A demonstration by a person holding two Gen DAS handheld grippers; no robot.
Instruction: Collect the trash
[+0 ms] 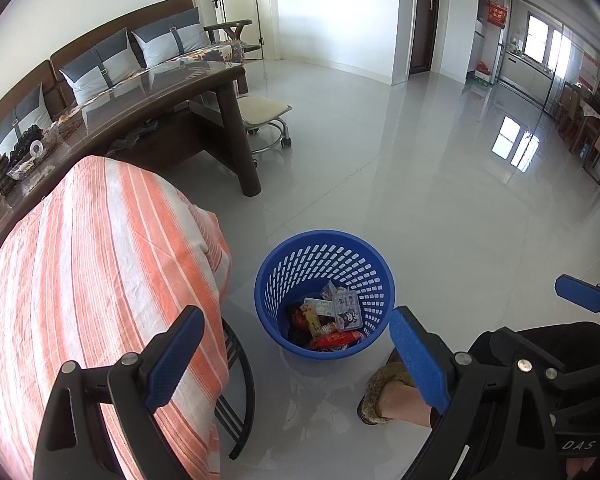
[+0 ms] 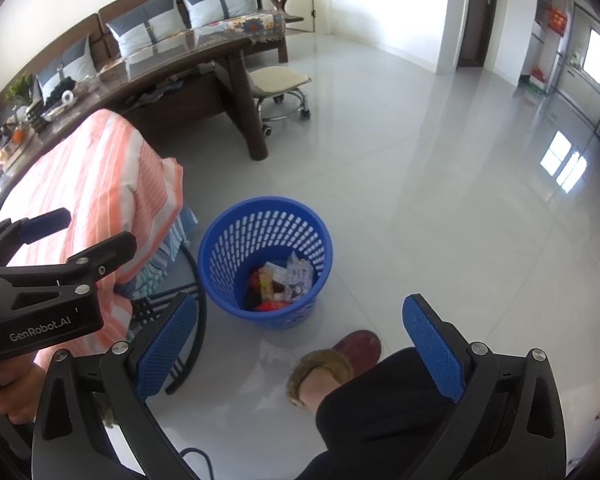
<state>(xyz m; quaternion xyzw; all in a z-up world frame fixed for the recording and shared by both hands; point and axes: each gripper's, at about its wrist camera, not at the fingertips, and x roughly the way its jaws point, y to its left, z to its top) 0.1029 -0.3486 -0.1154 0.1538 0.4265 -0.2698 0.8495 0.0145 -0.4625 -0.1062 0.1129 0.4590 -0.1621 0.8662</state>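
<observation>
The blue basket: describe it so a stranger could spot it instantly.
Start at the table draped in an orange-striped cloth. On the glossy floor just beside it stands the blue basket, round, its wall pierced with slots. It alone holds wrappers and packaging.

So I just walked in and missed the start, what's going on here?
A person is collecting trash with a handheld gripper in each hand. The left gripper and right gripper are both open and empty, held above the blue basket on the floor. Wrappers already lie inside it.
</observation>
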